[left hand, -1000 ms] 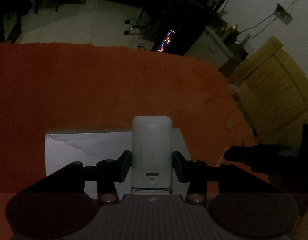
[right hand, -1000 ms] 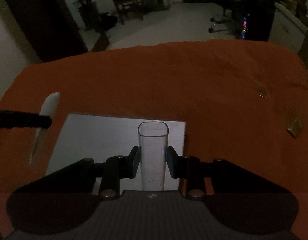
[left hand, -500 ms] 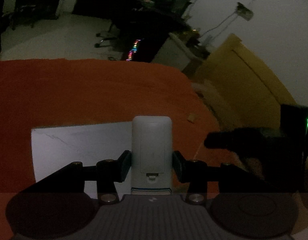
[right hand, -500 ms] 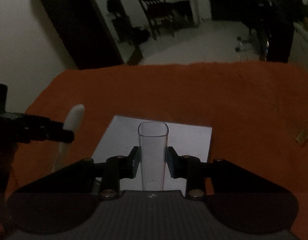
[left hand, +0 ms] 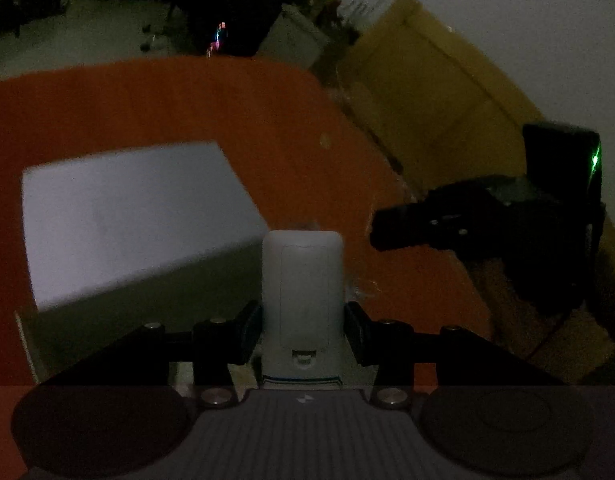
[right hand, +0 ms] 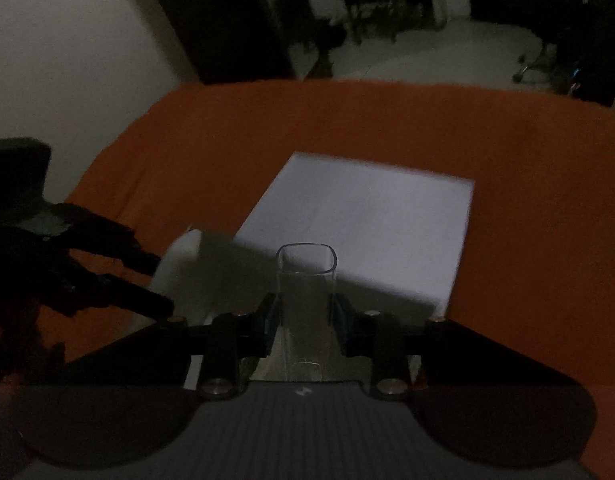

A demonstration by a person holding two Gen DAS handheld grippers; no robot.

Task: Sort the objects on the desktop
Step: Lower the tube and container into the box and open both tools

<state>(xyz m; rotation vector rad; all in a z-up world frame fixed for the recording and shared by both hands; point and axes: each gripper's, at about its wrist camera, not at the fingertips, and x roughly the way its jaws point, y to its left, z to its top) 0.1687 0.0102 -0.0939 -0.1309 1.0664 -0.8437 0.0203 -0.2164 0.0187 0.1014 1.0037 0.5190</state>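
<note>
Left wrist view: left tongs (left hand: pixel 302 326) clamped on a white remote (left hand: pixel 302 292) above the orange counter (left hand: pixel 147 112); white sheet (left hand: pixel 119 208) lies to its left; right tongs (left hand: pixel 391 226) alongside. Right wrist view: right tongs (right hand: pixel 305 316) clamped on a clear case (right hand: pixel 306 292) over the white sheet (right hand: pixel 367 216); left tongs (right hand: pixel 155 280) grip the white remote (right hand: pixel 179 260).

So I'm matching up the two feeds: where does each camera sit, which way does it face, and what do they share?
Left wrist: behind the left claw, angled down at the white remote it grips; right claw enters at right.
Right wrist: behind the right claw, angled down at the clear tube it grips; left claw enters at left.
Shared: white sheet on orange cloth.
</note>
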